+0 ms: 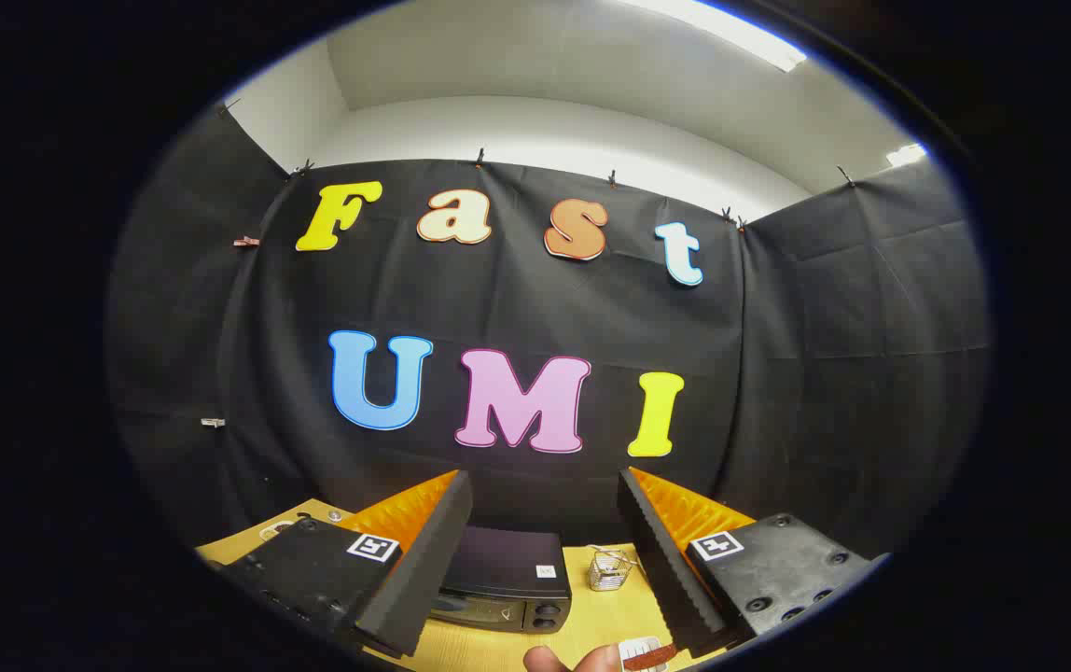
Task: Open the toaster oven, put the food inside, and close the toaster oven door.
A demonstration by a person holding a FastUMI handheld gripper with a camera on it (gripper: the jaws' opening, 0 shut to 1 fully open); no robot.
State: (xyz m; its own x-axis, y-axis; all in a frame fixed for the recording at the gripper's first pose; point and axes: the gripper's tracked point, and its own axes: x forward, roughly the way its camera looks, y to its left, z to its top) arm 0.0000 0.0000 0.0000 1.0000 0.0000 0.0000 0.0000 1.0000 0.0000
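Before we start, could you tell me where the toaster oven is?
The toaster oven sits on the table between the open gripper's fingers, beside a small wire rack.

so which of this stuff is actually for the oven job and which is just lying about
For the job:
- toaster oven, door shut, on the table ahead, between the tongs' fingers
- food, held in a person's hand close by the fingers
- tongs, open, holding nothing

Just lying about:
- small wire rack, on the table beside the oven
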